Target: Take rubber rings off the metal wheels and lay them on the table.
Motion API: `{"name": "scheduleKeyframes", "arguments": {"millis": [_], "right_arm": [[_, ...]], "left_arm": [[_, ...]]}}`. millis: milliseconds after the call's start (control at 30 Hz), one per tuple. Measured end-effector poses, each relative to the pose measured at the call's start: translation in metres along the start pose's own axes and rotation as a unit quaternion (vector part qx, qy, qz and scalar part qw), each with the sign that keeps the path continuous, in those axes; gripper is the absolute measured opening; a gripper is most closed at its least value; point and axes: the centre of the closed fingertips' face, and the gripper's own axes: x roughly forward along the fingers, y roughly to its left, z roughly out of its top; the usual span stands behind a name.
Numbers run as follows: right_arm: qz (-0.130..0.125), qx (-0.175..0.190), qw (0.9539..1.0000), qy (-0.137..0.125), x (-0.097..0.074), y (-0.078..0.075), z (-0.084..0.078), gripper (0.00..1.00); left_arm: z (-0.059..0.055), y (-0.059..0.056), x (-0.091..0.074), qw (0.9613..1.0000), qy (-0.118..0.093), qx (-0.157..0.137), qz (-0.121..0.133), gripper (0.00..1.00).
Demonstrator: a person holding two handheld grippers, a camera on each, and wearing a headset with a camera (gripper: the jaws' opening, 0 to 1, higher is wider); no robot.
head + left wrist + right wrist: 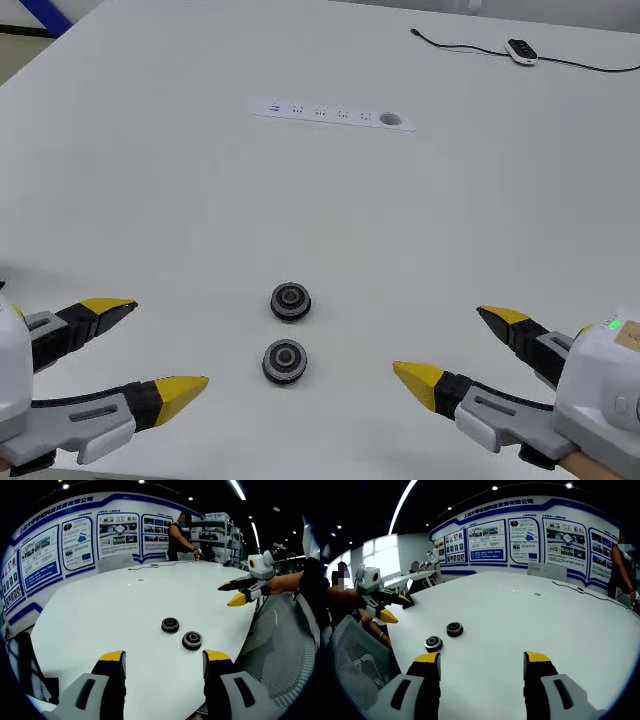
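Two small metal wheels, each with a black rubber ring around it, lie flat on the white table: the far wheel [290,301] and the near wheel [284,361]. In the left gripper view they are the far wheel [170,625] and the near wheel [192,640]; in the right gripper view, the far wheel [454,629] and the near wheel [433,643]. My left gripper [155,343] stands open to the left of the wheels. My right gripper [455,345] stands open to their right. Both hold nothing, with yellow-tipped fingers apart.
A white power strip [330,113] lies farther back on the table. A small device with a black cable [522,50] sits at the far right. People stand beyond the table's far end [180,537]. A mesh chair back [357,665] is near the table edge.
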Motion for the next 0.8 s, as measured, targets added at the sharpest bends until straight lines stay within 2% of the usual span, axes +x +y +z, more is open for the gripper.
{"name": "scheduleKeyframes", "arguments": {"millis": [367,633,733,800], "right_arm": [[0.003,0.000,1.0000,0.005,0.001,0.001,-0.004,0.68],[0.002,0.029,0.9996,0.006,0.003,0.001,-0.009,0.68],[0.007,0.043,0.9990,0.014,0.004,0.002,-0.012,0.68],[0.009,0.048,0.9988,0.008,0.005,0.002,-0.011,0.66]], "left_arm": [[0.003,-0.006,0.006,0.9998,0.001,0.011,-0.015,0.64],[0.003,-0.011,0.012,0.9994,0.011,0.017,-0.027,0.63],[0.003,-0.013,0.017,0.9992,0.016,0.020,-0.030,0.63],[0.004,-0.014,0.020,0.9991,0.018,0.022,-0.033,0.62]]}}
